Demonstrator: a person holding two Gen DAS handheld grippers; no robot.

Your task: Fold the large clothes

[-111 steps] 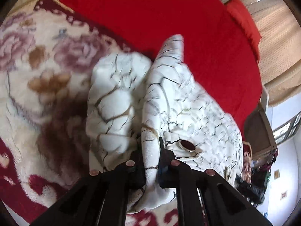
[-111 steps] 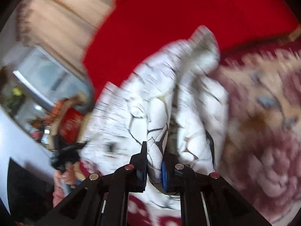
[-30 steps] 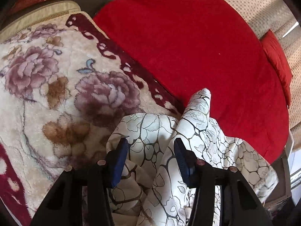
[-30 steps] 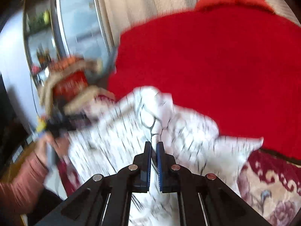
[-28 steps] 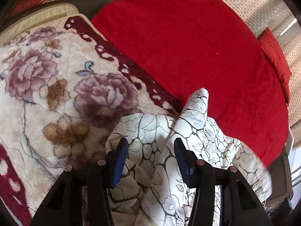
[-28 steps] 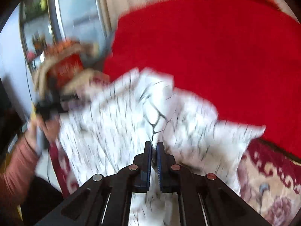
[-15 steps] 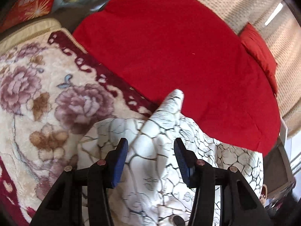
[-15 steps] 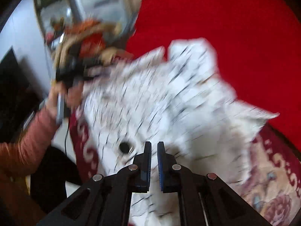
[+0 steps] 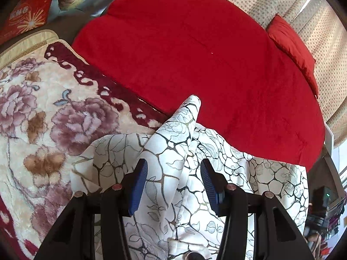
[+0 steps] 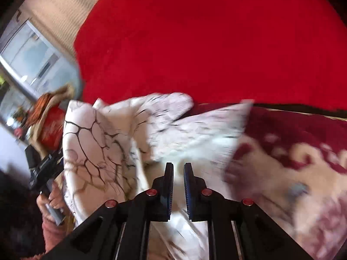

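White fabric with a black crackle print, that's the garment, and it's bunched up in a loose heap on the floral blanket, right at the edge where the blanket meets the red bedspread. One pointy corner of it sticks up and just reaches over onto the red.

Left gripper hangs over the heap with its jaws spread about halfway. A raised fold of the cloth runs up between the blue pads, but they aren't pressing on it; there's a gap on both sides, so nothing is pinched there.

Right gripper comes in from the other side, angled down at the same pile. Its jaws are nearly together and just opening, with only a thin slit between them. White cloth sits right under the tips, but that view is badly smeared, so I can't make out any fabric actually caught in the slit. Looks like it's holding nothing.

From the right side you can also see the person's hand wrapped around the left gripper's handle, with a reddish sleeve below it, low at the left edge next to the garment.

Other stuff around: a red pillow at the far end of the bed, dotted beige curtains behind it, and a red bag with a gold starburst off past the blanket's corner.
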